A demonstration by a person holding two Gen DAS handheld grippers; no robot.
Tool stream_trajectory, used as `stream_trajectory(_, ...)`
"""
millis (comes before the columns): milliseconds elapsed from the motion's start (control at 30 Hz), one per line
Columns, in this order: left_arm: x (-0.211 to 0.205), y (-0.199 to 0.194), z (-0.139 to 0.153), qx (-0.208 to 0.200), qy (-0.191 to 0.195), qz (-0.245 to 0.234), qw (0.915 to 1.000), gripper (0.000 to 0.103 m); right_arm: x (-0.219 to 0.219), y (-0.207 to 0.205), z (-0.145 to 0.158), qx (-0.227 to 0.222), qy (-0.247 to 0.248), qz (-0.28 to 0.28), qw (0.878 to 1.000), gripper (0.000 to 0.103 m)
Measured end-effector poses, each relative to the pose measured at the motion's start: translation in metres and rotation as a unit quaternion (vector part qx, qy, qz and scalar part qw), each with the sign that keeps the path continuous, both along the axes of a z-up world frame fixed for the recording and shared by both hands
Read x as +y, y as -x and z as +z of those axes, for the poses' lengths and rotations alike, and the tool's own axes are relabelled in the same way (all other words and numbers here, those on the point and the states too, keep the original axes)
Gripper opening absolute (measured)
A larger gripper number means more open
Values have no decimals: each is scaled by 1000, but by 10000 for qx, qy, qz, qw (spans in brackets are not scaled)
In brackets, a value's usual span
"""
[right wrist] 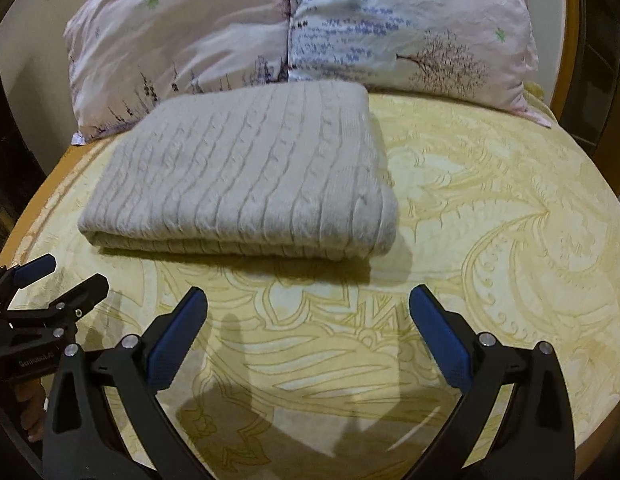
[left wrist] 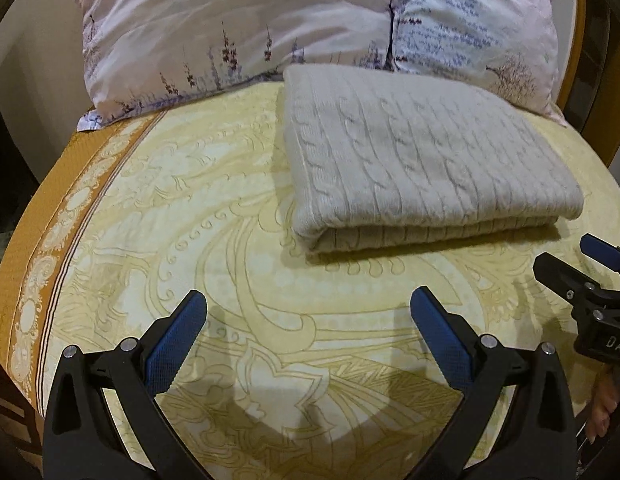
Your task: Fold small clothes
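A pale grey cable-knit sweater (left wrist: 422, 160) lies folded into a neat rectangle on the bed; it also shows in the right wrist view (right wrist: 246, 176). My left gripper (left wrist: 308, 300) is open and empty, hovering over the bedspread short of the sweater's near folded edge. My right gripper (right wrist: 308, 300) is open and empty too, a little in front of the sweater's near right corner. The right gripper also shows at the right edge of the left wrist view (left wrist: 570, 260), and the left gripper at the left edge of the right wrist view (right wrist: 66, 276).
The yellow patterned bedspread (left wrist: 214, 240) has an orange border (left wrist: 42, 240) along its left side. A floral pillow (left wrist: 270, 28) lies just behind the sweater, also in the right wrist view (right wrist: 310, 24). A wooden bed frame (right wrist: 570, 40) curves behind on the right.
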State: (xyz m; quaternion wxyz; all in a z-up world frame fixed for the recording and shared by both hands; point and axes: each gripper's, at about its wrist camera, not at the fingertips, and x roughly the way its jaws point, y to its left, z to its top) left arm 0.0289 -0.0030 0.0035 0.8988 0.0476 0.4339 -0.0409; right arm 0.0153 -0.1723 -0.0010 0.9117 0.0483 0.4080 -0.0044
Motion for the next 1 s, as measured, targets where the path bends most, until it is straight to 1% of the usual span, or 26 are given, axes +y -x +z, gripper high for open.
stream_trajectory(100,-1,-2,-5,126,13,30,9999,102,1,-1,-2,56,22,-12,10000,101)
stream_trajectory(233,1,-3,-6,135,123,56,9998,102,4,-3,-3,115,69,-21,9999,101)
stream_trajectory(433,1,-6,-6,107,139,23,9998,102,10,-6,-4,213,406,-63,9989,101)
stream_trajectory(1000,0,-7,-7,-17,139,3,9999,102,9,-5,-4,190,408,-129,9989,101)
